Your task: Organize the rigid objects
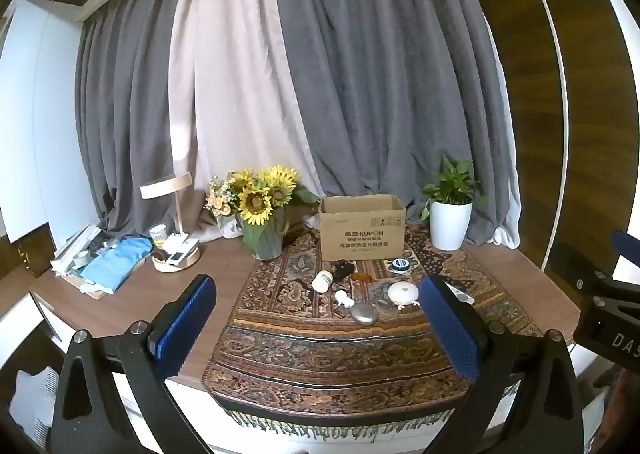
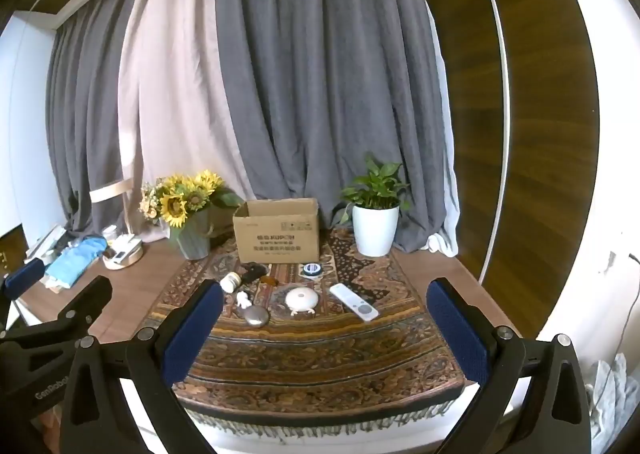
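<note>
I hold both grippers, left point(image 1: 316, 324) and right point(image 2: 324, 324), wide apart and empty, short of the near rug edge, items point(image 2: 302, 299) scattered before the far box point(image 2: 277, 230) awaiting sorting.

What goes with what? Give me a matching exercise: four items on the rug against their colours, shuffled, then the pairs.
Things:
1. box
2. remote
3. plant pot
4. pebble

Descriptions:
A. silver-grey, smooth oval
B. brown cardboard, open top
C. white, long and flat
D. white, holds green leaves

Pairs: 1-B, 2-C, 3-D, 4-A
</note>
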